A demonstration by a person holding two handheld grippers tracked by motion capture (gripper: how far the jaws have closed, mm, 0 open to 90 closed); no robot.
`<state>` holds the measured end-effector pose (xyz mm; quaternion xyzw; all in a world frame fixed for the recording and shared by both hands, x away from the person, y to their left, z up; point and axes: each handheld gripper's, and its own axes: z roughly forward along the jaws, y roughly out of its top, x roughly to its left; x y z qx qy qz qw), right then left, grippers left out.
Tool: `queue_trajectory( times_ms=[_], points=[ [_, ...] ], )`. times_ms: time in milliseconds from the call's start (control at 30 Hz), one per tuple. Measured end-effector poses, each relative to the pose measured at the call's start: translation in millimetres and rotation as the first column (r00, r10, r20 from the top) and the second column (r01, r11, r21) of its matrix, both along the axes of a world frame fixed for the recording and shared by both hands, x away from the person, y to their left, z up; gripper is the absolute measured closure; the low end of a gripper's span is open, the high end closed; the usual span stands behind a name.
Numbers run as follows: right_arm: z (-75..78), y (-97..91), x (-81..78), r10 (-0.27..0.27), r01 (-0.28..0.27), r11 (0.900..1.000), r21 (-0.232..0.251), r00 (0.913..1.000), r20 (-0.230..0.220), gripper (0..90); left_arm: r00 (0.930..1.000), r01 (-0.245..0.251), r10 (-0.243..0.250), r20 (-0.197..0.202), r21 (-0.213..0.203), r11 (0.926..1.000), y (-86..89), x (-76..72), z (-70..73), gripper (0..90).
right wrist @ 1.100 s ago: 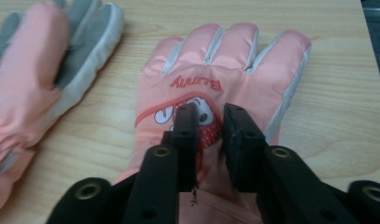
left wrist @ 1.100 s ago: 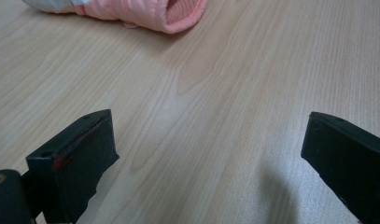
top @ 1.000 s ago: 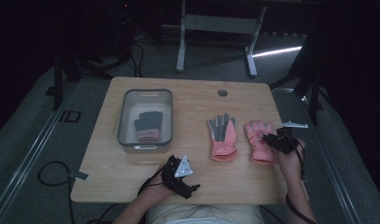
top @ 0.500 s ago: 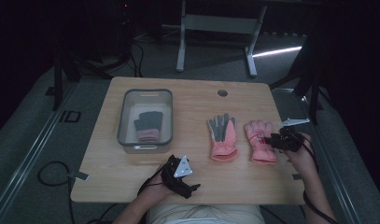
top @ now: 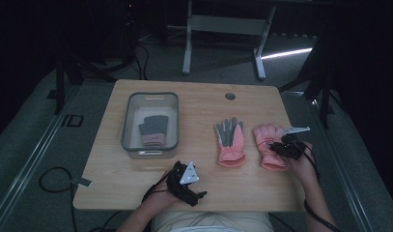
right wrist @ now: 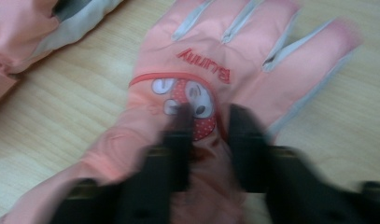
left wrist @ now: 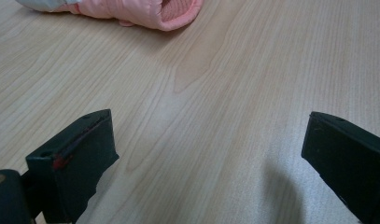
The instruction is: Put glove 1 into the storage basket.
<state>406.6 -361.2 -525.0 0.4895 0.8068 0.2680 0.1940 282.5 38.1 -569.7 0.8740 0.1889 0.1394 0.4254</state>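
A pink glove [top: 267, 141] with a cartoon patch [right wrist: 253, 51] lies back up at the table's right side. My right gripper [top: 281, 146] is down on its back. Its jaws [right wrist: 210, 116] have just been closing and stand narrow, pinching the fabric at the patch. A second pink glove [top: 230, 140] lies grey palm up just left of it, and its edge [right wrist: 33, 28] lies close by in the right gripper view. My left gripper [top: 194, 193] rests near the front edge, jaws wide open [left wrist: 206, 154] over bare wood, with that glove's cuff [left wrist: 145, 9] ahead of it.
A clear plastic bin [top: 128, 121] stands at the left of the wooden table [top: 194, 101], with a grey and pink glove [top: 153, 130] inside. A round cable hole [top: 230, 95] sits near the far edge. Metal stand legs rise behind the table.
My right gripper has shifted slightly toward the glove and lowered onto it, jaws drawn closer. The left gripper and both gloves have stayed where they were.
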Motion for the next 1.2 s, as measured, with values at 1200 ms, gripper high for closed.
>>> queue_trajectory(
  times_ms=[1200],
  points=[
    [95.8,35.1,-17.0,-0.066,0.055,0.9961,0.069,0.9836,0.168,87.8,0.9999,0.002,-0.002,-0.012,-0.036,0.9993,2.5,2.1,1.6,2.5]
  ],
)
